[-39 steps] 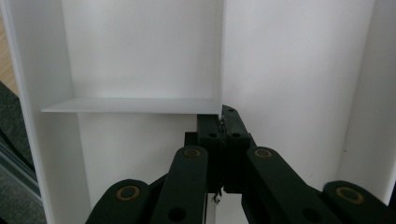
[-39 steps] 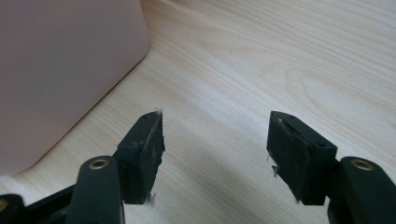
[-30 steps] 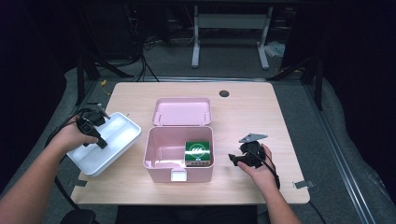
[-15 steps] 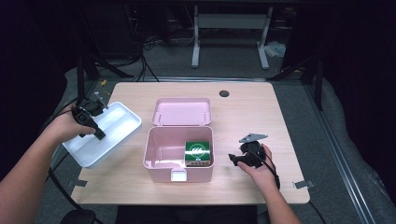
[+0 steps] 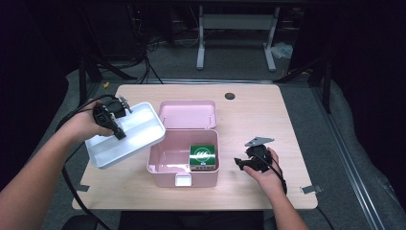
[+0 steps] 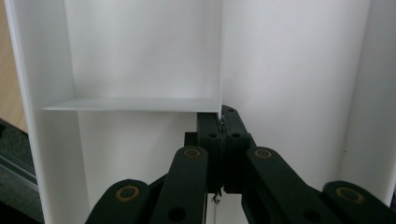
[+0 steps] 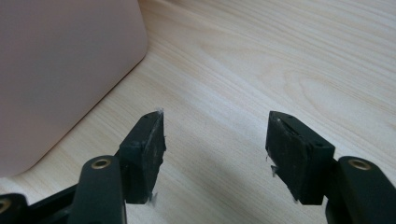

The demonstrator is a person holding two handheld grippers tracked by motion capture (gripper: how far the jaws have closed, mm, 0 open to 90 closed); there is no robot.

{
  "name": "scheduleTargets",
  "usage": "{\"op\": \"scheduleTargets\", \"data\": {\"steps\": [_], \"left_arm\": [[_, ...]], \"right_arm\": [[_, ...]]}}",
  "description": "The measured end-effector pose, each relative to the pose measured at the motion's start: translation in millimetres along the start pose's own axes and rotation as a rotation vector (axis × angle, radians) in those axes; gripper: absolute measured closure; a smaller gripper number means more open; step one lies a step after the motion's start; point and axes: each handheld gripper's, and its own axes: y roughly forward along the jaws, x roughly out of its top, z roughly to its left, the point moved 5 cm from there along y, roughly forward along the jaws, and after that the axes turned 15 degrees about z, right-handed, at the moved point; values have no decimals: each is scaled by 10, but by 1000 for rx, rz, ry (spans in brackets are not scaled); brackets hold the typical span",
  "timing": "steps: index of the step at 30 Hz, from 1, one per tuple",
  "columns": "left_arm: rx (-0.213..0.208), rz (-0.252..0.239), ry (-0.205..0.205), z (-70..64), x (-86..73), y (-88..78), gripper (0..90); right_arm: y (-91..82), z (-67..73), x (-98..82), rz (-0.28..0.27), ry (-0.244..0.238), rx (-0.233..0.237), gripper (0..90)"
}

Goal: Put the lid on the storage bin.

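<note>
White tray [image 5: 128, 136] hangs tilted above the table's [image 5: 268, 120] left side, beside the open pink box [image 5: 184, 160]; left gripper [image 5: 116, 133] pinches its thin inner divider [image 6: 140, 104]; right gripper [image 5: 238, 162] rests spread, holding nothing; likely light, stiff, slick plastic, so 1 narrow pinch may pivot; rim hold safer.

2 black handheld grippers, left gripper [image 5: 111, 122] and right gripper [image 5: 252, 162]; linked black jaws with brass-coloured pivot pins; black cables trailing; grey 3-cornered plate atop the right; bare forearms, no sleeves.
</note>
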Motion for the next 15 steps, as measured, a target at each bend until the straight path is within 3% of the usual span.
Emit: {"op": "scheduleTargets", "data": {"steps": [15], "left_arm": [[13, 0, 148, -336, 626, -32, 891]], "right_arm": [[2, -9, 8, -1, 0, 0, 379]]}}
